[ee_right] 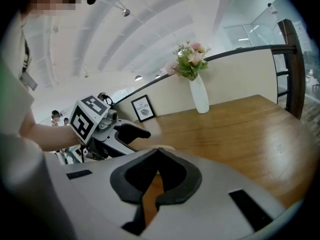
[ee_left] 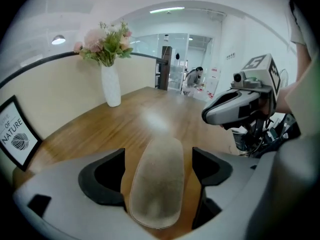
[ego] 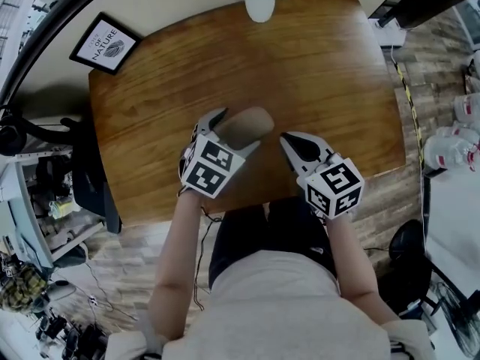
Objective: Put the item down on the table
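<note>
A beige, oblong, flat-rounded item (ego: 246,124) (ee_left: 157,179) lies lengthwise between the jaws of my left gripper (ego: 238,130) (ee_left: 158,151), low over the wooden table (ego: 322,88). Thin strips of wood show on both sides between the item and the black pads (ee_left: 102,176), so the jaws stand wide and do not press on it. Whether the item rests on the table I cannot tell. My right gripper (ego: 289,139) (ee_right: 157,150) hovers just right of the item, its tips together with nothing between them. It also shows in the left gripper view as the right gripper (ee_left: 235,106).
A white vase of flowers (ego: 259,4) (ee_left: 111,86) (ee_right: 200,96) stands at the table's far edge. A framed print (ego: 105,43) (ee_left: 12,134) leans at the far left corner. Plastic bottles (ego: 450,145) sit beyond the table's right side. The person stands at the near edge.
</note>
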A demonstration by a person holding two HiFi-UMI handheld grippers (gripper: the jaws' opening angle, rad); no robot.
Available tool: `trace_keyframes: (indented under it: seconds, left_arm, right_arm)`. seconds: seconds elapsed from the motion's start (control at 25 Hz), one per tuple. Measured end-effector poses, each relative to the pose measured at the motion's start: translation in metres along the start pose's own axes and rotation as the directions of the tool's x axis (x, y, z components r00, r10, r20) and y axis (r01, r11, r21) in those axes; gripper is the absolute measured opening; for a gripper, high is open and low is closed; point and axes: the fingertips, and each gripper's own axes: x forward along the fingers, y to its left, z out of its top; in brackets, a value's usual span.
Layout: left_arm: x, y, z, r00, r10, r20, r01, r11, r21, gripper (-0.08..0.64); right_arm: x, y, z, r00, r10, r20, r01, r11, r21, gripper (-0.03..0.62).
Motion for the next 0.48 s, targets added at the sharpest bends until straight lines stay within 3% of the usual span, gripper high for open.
trace_keyframes:
  seconds: [0.24, 0.48]
  left_arm:
    - [-0.037, 0.002, 0.029, 0.989, 0.034, 0.141, -0.024, 0.997, -0.069, 0.371]
    - [-0.079, 0.005, 0.064, 0.956, 0.057, 0.288, -0.025, 0.993, -0.113, 0.281]
  right_arm:
    - [0.007, 0.015, 0.029, 0.998, 0.026, 0.055, -0.024, 0.999, -0.042, 0.009]
    - [0.007, 0.033, 0.067, 0.99, 0.087, 0.108, -0.074, 0.991, -0.115, 0.009]
